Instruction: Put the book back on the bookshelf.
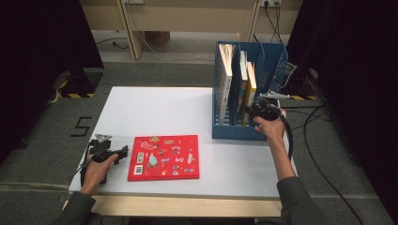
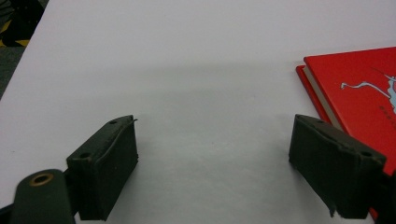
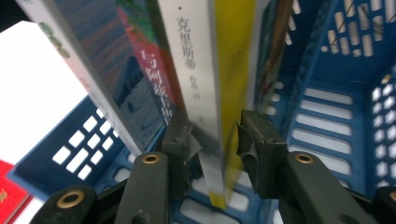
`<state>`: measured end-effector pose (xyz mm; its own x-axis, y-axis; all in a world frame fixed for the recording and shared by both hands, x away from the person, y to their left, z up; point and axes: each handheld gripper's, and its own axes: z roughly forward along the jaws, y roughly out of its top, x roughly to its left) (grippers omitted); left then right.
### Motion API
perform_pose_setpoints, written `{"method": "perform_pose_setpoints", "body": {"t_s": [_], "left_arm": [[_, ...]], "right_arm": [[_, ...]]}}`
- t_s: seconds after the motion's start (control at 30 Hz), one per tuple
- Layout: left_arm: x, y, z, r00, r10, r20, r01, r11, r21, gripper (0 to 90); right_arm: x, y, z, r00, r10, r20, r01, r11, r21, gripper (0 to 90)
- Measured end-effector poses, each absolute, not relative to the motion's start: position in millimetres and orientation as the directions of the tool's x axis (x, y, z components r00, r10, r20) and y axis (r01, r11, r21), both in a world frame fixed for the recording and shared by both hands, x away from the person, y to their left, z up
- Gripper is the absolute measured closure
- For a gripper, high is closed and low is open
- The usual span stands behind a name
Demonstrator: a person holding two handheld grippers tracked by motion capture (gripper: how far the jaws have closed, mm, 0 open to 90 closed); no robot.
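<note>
Gripping the yellow book's (image 3: pixel 219 93) spine, right gripper (image 3: pixel 212 135) — left gripper (image 2: pixel 212 163) released, beside red book's (image 2: pixel 359 93) edge.

Your table (image 1: pixel 155 112) is white. The flat book (image 1: pixel 164 157) on it is bright red with lots of little coloured pictures all over its cover. Your file rack (image 1: pixel 272 61) is blue, and its walls have rows of small holes. In the rack, the yellow book (image 3: pixel 233 70) has a white spine with black letters. The next book (image 3: pixel 140 60) shows red and blue. Both your grippers, left gripper (image 2: pixel 212 163) and right gripper (image 3: pixel 215 149), have black jaws.
</note>
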<state>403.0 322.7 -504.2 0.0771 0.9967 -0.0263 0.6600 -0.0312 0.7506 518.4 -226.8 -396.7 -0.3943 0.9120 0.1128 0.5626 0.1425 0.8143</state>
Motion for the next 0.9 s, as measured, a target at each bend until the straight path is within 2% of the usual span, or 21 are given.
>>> {"method": "perform_pose_setpoints", "body": {"t_s": [0.17, 0.47, 0.57, 0.67, 0.9], "left_arm": [[403, 323, -504, 0.078, 0.997, -0.027, 0.660, -0.031, 0.750, 14.2], [403, 323, -504, 0.078, 0.997, -0.026, 0.660, -0.032, 0.750, 14.2], [403, 323, -504, 0.078, 0.997, -0.026, 0.660, -0.032, 0.751, 14.2], [403, 323, -504, 0.078, 0.997, -0.026, 0.660, -0.032, 0.750, 14.2], [403, 323, -504, 0.078, 0.997, -0.026, 0.660, -0.032, 0.750, 14.2]], "right_arm": [[530, -221, -397, -0.396, 0.912, 0.107, 0.564, 0.150, 0.812, 62.8], [514, -221, -394, -0.417, 0.906, 0.069, 0.541, 0.187, 0.820, 64.0], [516, -222, -397, -0.403, 0.912, 0.075, 0.543, 0.172, 0.822, 68.4], [520, -222, -402, -0.386, 0.916, 0.114, 0.548, 0.128, 0.826, 68.2], [533, -214, -404, -0.364, 0.926, 0.100, 0.536, 0.120, 0.835, 69.3]]}}
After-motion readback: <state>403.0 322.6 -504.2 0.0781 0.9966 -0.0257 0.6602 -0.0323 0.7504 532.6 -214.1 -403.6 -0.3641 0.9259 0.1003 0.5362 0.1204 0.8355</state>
